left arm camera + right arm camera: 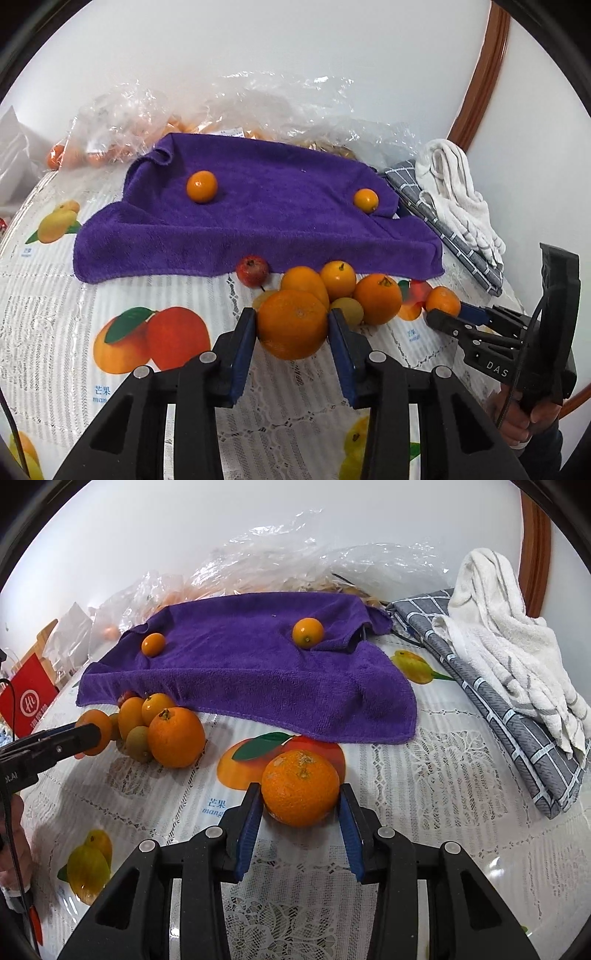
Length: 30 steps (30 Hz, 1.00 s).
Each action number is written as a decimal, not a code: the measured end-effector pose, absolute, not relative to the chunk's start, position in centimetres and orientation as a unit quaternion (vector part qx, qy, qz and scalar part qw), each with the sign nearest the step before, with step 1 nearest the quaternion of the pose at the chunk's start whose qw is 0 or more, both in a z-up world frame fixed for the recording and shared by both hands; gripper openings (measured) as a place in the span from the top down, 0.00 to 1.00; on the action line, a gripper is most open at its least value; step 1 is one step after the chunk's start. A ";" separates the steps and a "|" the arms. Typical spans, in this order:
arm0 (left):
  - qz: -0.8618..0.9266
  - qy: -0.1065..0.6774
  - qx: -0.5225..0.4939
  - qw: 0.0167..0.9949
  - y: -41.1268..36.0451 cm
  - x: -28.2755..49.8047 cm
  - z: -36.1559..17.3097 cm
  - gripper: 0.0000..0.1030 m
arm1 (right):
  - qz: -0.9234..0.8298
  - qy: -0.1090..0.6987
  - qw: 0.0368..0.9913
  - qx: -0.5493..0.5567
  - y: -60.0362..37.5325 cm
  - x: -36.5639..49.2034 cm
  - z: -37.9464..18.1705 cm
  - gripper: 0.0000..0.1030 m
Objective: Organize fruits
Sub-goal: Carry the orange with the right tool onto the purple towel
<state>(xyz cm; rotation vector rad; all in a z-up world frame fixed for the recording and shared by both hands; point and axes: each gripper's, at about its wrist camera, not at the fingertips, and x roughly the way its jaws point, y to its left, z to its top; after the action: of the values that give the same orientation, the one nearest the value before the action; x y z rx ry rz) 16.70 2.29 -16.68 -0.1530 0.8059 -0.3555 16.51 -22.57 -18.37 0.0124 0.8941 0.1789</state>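
Note:
My left gripper (291,321) is shut on a large orange (291,325) at the front of a fruit pile (340,291) of oranges, small green fruits and a red apple (252,271) by the purple towel (258,218). My right gripper (300,797) is shut on another orange (300,788), apart from the pile (155,727). It shows in the left wrist view (443,314) to the pile's right. My left gripper shows in the right wrist view (88,734), holding its orange (96,731). Two small oranges (201,186) (365,199) lie on the towel.
Clear plastic bags (207,114) with fruit lie behind the towel against the wall. A grey checked cloth (517,720) with a white towel (509,635) on it lies at the right. A red box (27,701) stands at the far left. The tablecloth (424,812) has printed fruit.

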 end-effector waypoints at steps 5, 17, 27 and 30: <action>-0.162 0.376 -0.081 0.909 2.9 16.6 -16.2 0.64 | 0.090 0.424 0.901 0.019 -22.9 16.4 -18.1 0.60; -0.114 0.353 -0.101 0.923 4.6 16.7 -15.3 0.64 | 0.091 0.414 0.904 0.052 -24.1 16.3 -17.8 0.60; -0.093 0.343 -0.079 0.931 6.5 16.6 -11.6 0.64 | 0.079 0.422 0.902 0.053 -24.0 16.9 -16.4 0.60; -0.087 0.332 -0.076 0.936 6.9 17.4 -10.0 0.64 | 0.083 0.408 0.908 0.050 -23.5 17.7 -14.8 0.60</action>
<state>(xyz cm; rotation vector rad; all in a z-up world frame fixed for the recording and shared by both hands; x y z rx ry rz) 17.39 6.90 -10.04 -0.1561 0.6781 -0.1780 17.74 -23.55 -14.81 0.1032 0.8431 0.1712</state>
